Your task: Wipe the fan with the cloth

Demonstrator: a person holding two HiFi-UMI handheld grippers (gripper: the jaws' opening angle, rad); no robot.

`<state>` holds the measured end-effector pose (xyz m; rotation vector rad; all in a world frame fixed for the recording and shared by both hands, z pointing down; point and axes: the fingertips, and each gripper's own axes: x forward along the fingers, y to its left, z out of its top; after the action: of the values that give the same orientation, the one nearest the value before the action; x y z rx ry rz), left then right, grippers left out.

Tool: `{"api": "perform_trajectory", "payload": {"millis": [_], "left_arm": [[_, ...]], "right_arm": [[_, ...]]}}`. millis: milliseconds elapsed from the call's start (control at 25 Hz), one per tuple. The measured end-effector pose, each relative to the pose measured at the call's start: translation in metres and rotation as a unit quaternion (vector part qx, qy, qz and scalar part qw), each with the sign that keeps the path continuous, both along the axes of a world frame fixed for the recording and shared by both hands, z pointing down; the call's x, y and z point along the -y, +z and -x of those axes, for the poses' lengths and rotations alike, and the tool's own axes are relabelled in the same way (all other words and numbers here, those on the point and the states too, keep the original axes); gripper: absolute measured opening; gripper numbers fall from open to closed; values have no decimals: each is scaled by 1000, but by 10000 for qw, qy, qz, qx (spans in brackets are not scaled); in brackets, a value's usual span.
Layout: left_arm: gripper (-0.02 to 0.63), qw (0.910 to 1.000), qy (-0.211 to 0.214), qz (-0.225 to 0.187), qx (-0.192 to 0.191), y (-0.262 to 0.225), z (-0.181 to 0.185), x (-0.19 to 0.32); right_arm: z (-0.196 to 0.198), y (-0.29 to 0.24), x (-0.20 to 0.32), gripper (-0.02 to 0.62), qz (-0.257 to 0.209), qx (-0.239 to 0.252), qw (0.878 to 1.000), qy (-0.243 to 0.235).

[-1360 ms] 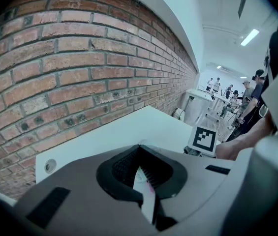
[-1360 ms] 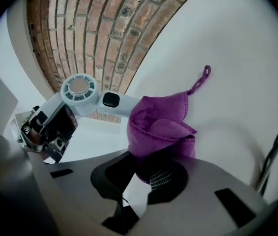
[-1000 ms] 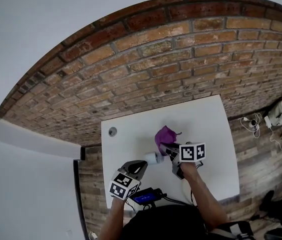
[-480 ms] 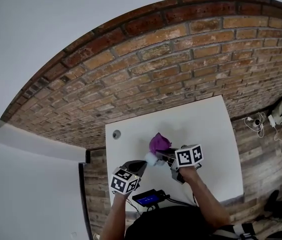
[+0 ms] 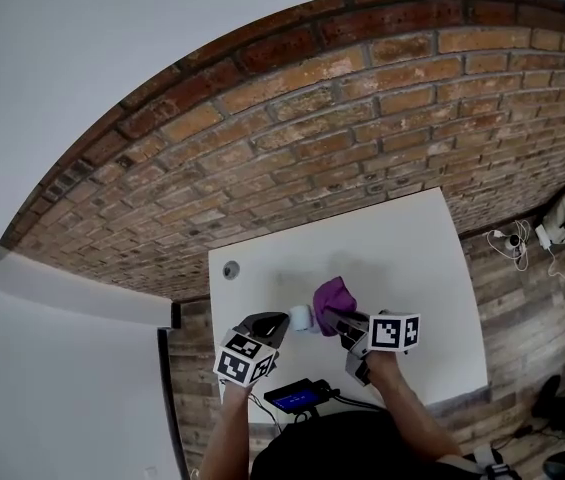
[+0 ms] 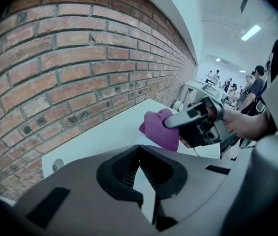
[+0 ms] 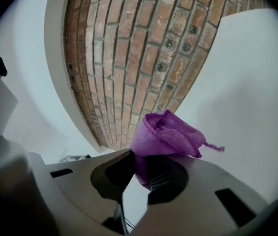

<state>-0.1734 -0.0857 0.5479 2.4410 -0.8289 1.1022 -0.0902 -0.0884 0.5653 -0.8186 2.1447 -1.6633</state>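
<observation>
Near the front edge of the white table (image 5: pixel 402 258), we hold the right gripper (image 7: pixel 143 170) with its fingers (image 7: pixel 107 176) pressed together on a purple cloth (image 7: pixel 167 135). Only the cloth's lower fold is pinched between them. The rest bulges out in a bunch past the fingertips, and a loose thread trails off to the right in the right gripper view. Our left gripper (image 6: pixel 139 151) has its fingers (image 6: pixel 119 168) fully closed, and its own view shows only a pale slit of table between them. From the head view, a small white object that we take for the fan (image 5: pixel 302 317) sits right at the left gripper's tip; whether the tips touch it we cannot tell. The cloth is just beside the fan, on its right and a little farther from us, and we cannot tell whether the two touch. The left gripper view has the right gripper at the right, the cloth at its tip above the table and a brick wall (image 6: pixel 79 68) behind. A small device with a blue screen (image 5: pixel 292 395) rests at the table's near edge.
</observation>
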Motion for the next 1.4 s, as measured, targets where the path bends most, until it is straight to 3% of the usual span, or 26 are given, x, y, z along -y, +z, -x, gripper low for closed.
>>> {"api": "perform_trajectory", "payload": {"millis": [120, 200, 280, 480, 680, 760, 880, 960, 1040, 1160, 1280, 1400], "left_arm": [[6, 9990, 297, -32, 334, 5, -4, -5], [6, 9983, 348, -78, 456, 7, -5, -7], [6, 9981, 342, -92, 505, 8, -5, -8], [5, 9974, 366, -101, 610, 7, -6, -8], [5, 9986, 197, -95, 476, 7, -5, -9], [5, 9990, 155, -149, 396, 9, -4, -6], [5, 9990, 154, -179, 392, 8, -3, -5], [5, 9991, 140, -117, 384, 7, -5, -7], [5, 9991, 135, -104, 393, 7, -5, -8], [5, 9987, 160, -113, 463, 7, -5, -10], [5, 9986, 189, -111, 485, 7, -6, -11], [5, 9986, 168, -130, 494, 7, -4, -10]], "right_arm": [[17, -44, 10, 48, -635, 421, 9967, -290], [36, -47, 10, 48, -695, 304, 9949, -663], [47, -29, 7, 48, -500, 49, 9956, -796], [30, 3, 8, 48, -229, 252, 9992, -196], [27, 70, -8, 48, 679, -166, 9971, -308], [21, 70, -9, 48, 795, -133, 9966, -156], [17, 17, -2, 48, 208, 315, 9993, 3], [26, -29, -4, 48, -432, 589, 9970, -241], [43, -50, -12, 48, -836, 499, 9931, -655], [57, -32, -18, 48, -762, 148, 9937, -804], [40, -15, -13, 48, -478, 540, 9969, -321], [27, 25, -10, 48, -69, 279, 9996, -43]]}}
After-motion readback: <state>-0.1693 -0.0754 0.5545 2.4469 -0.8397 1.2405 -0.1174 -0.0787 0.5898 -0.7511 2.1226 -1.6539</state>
